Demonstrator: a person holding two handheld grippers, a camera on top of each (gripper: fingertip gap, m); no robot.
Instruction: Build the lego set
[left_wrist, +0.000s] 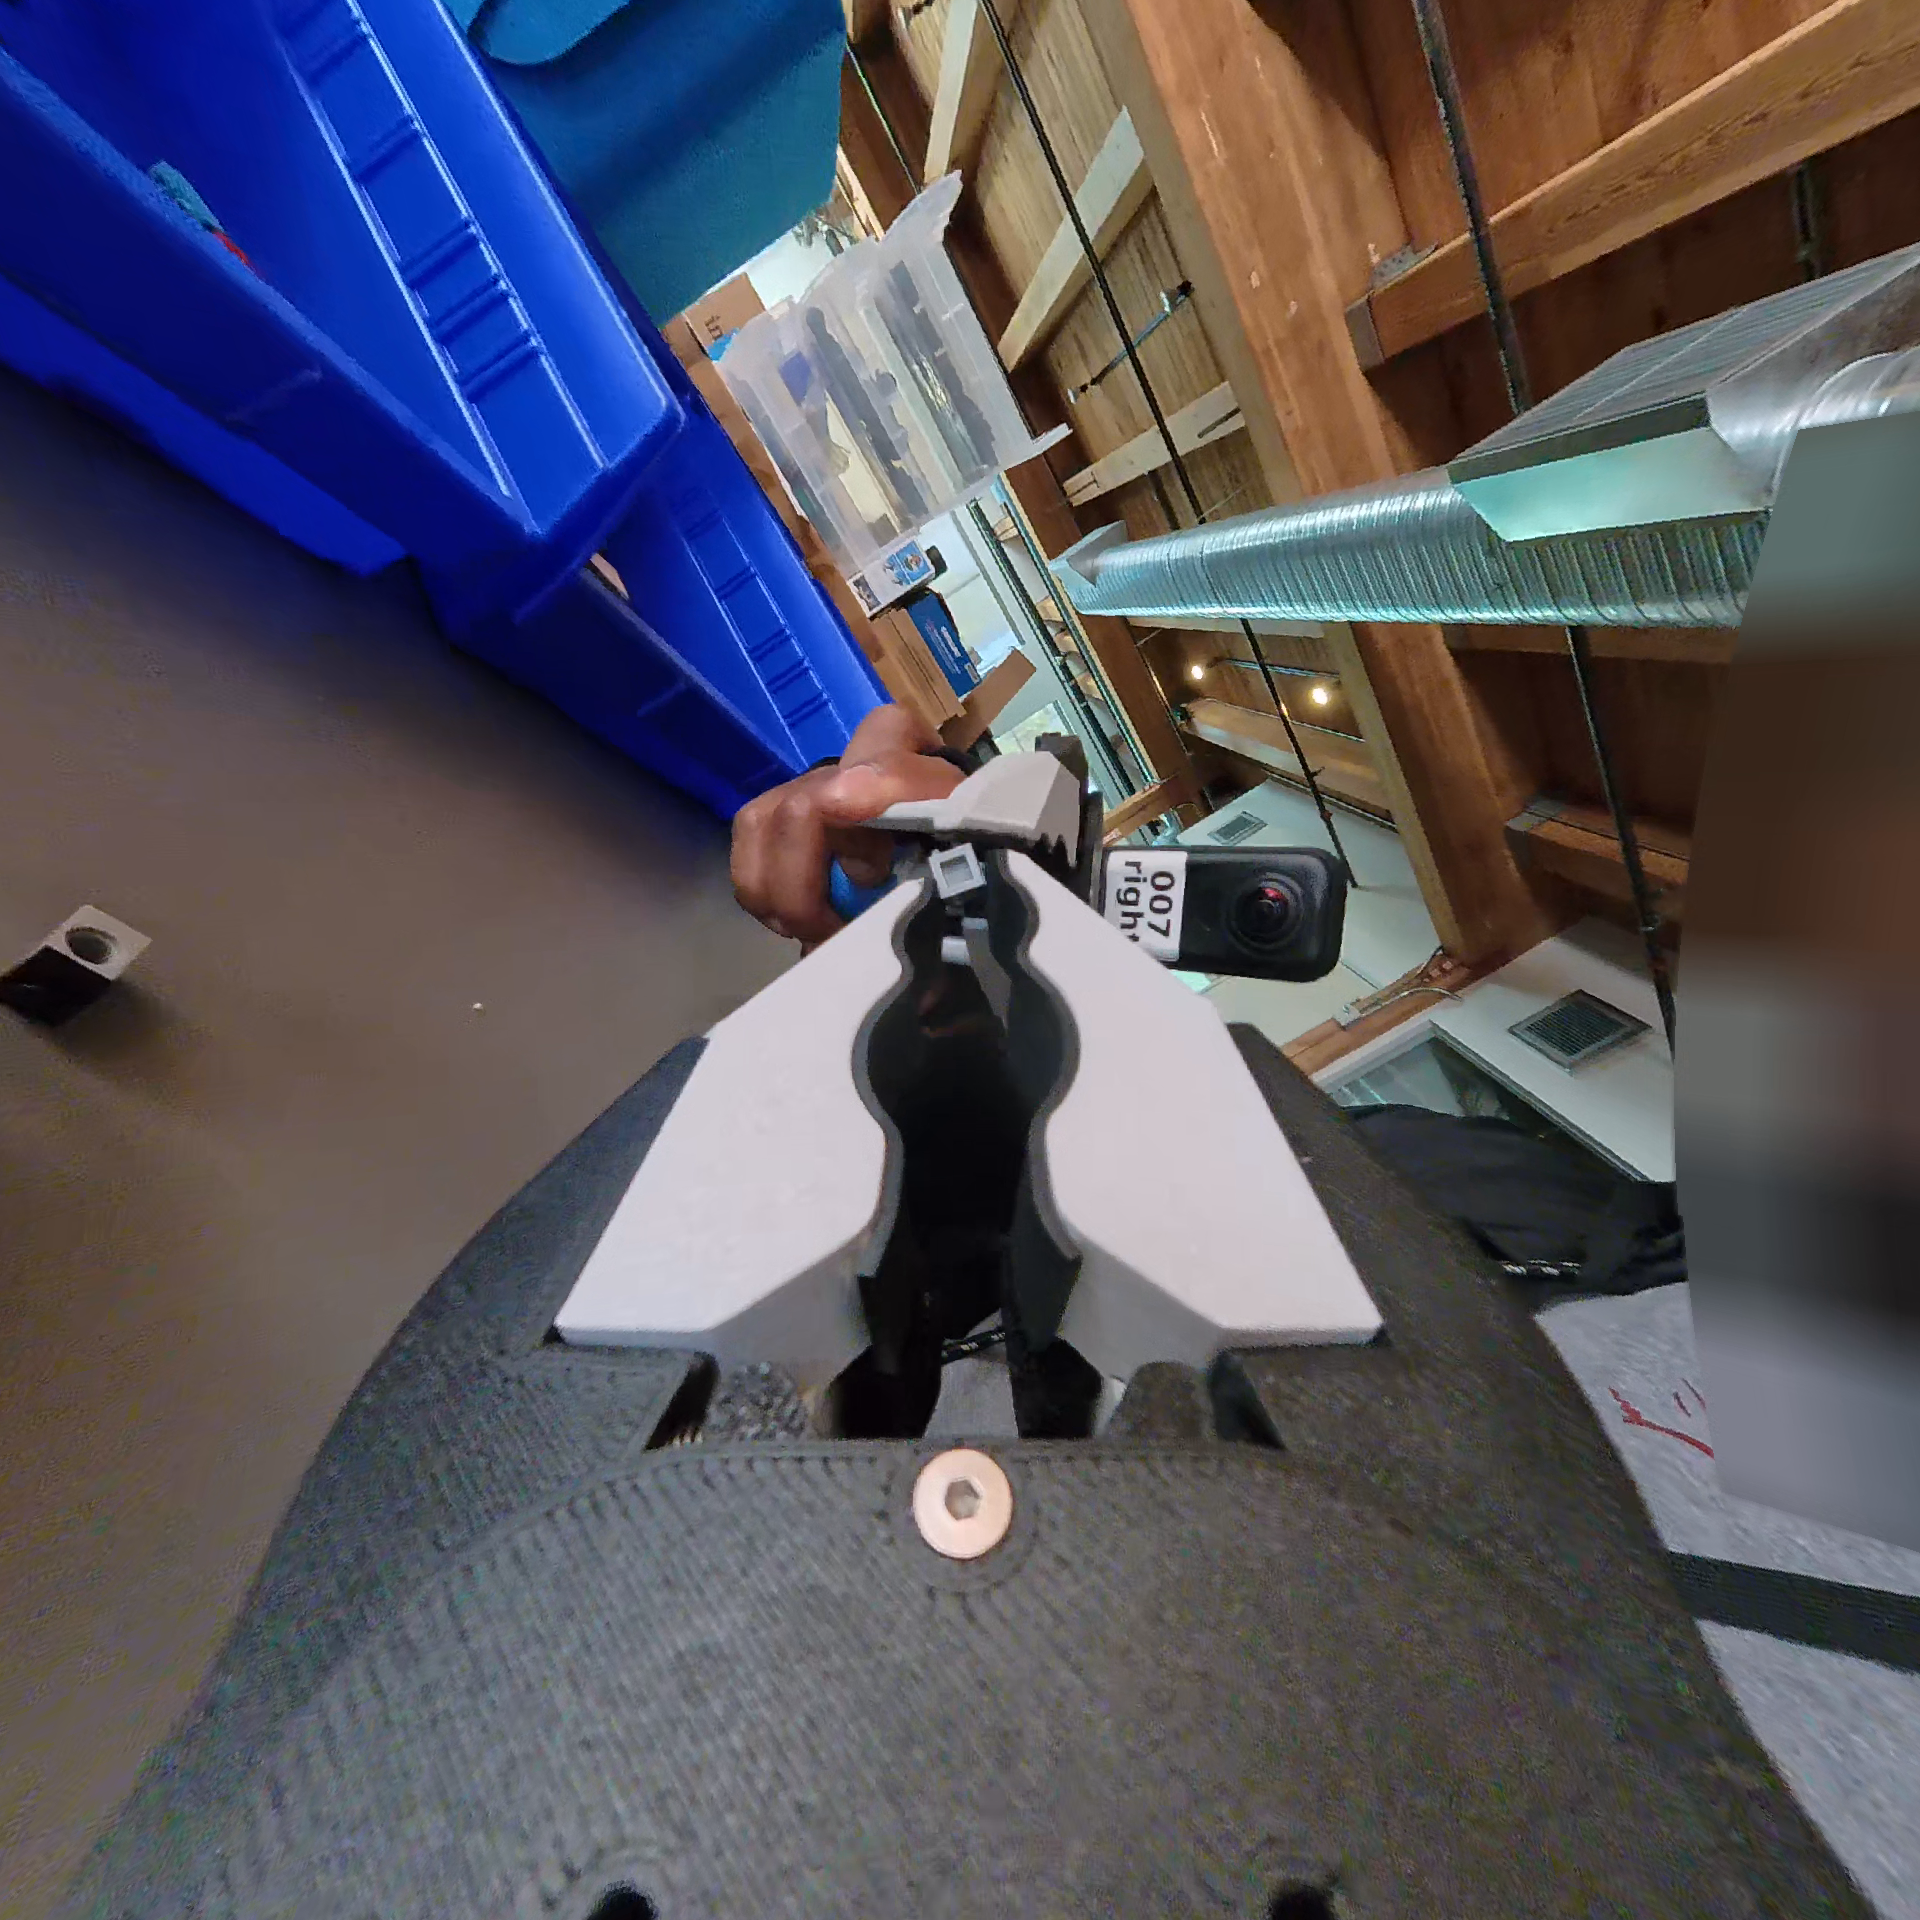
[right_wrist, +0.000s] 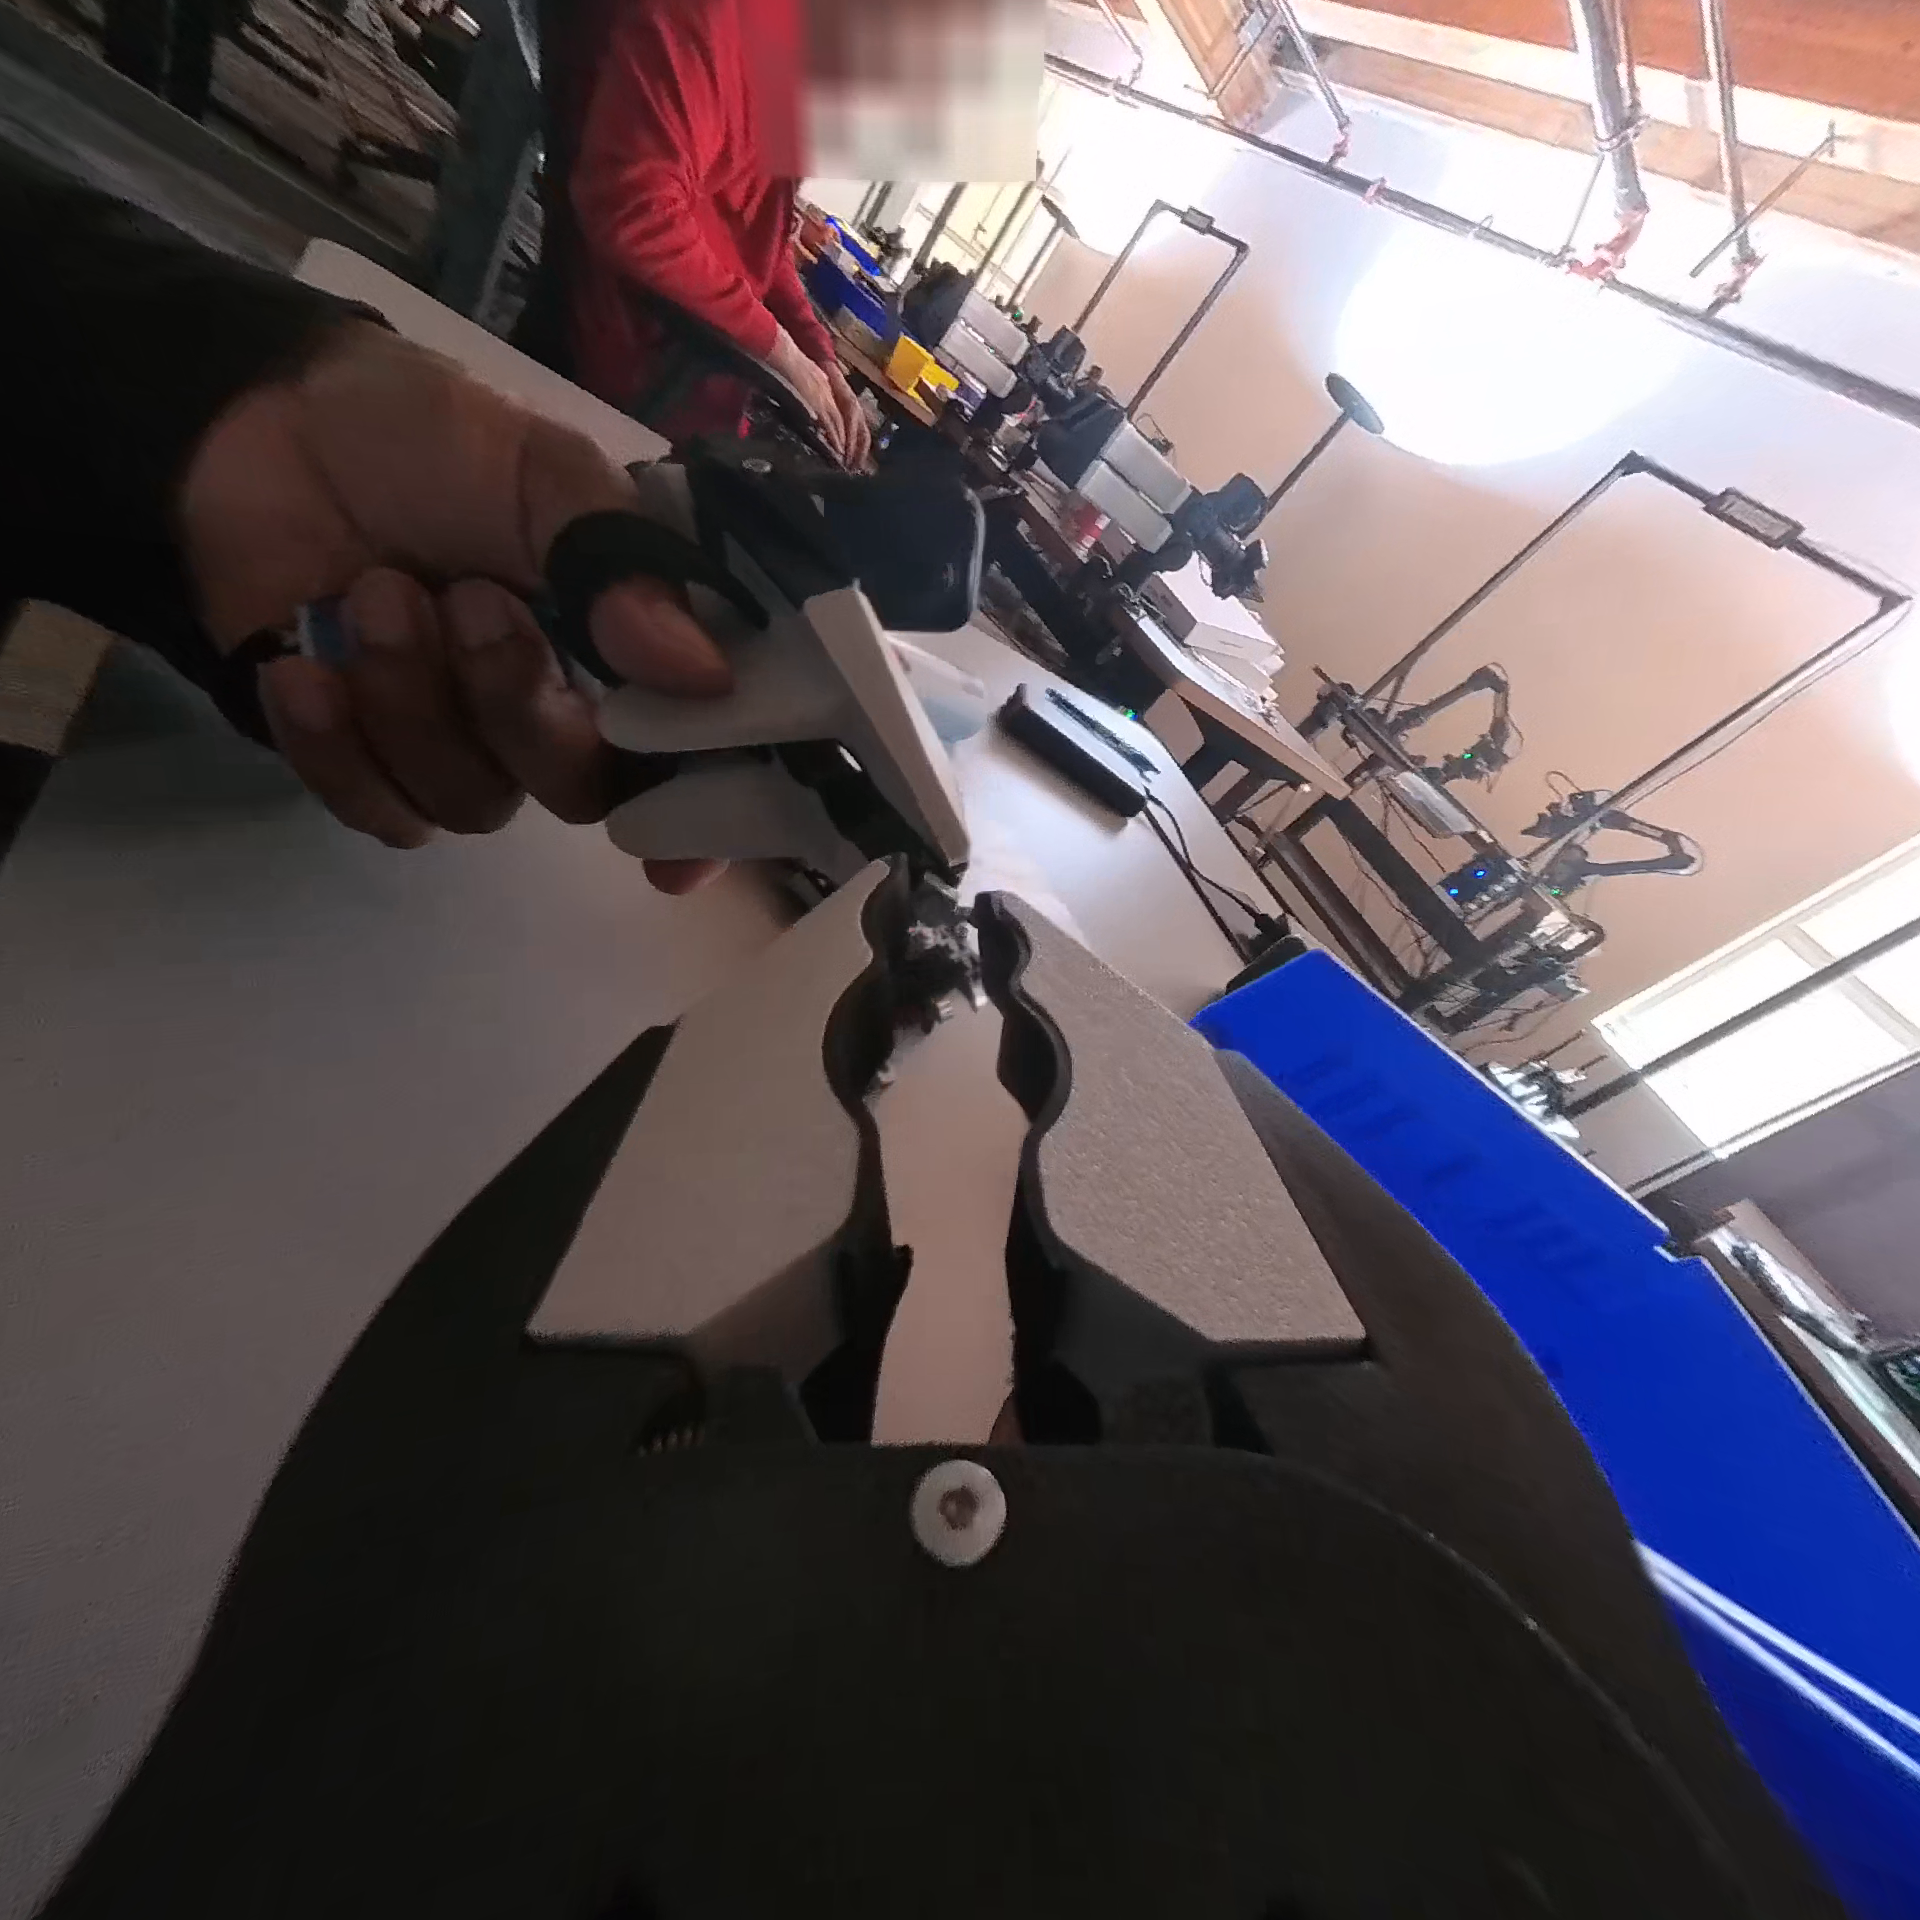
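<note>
Holding both tools above the desk (left_wrist: 260, 1091), we pinch a small grey lego piece (left_wrist: 958, 873) in the left tool (left_wrist: 961, 894) and a dark part-built cluster (right_wrist: 935, 951) in the right tool (right_wrist: 935, 935); joining remains, and one dark brick (left_wrist: 68, 961) lies unused.

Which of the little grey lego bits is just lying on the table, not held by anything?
The grey piece with a round hole, alone on the dark table, far left. The other light grey piece sits pinched at the left gripper tips.
</note>
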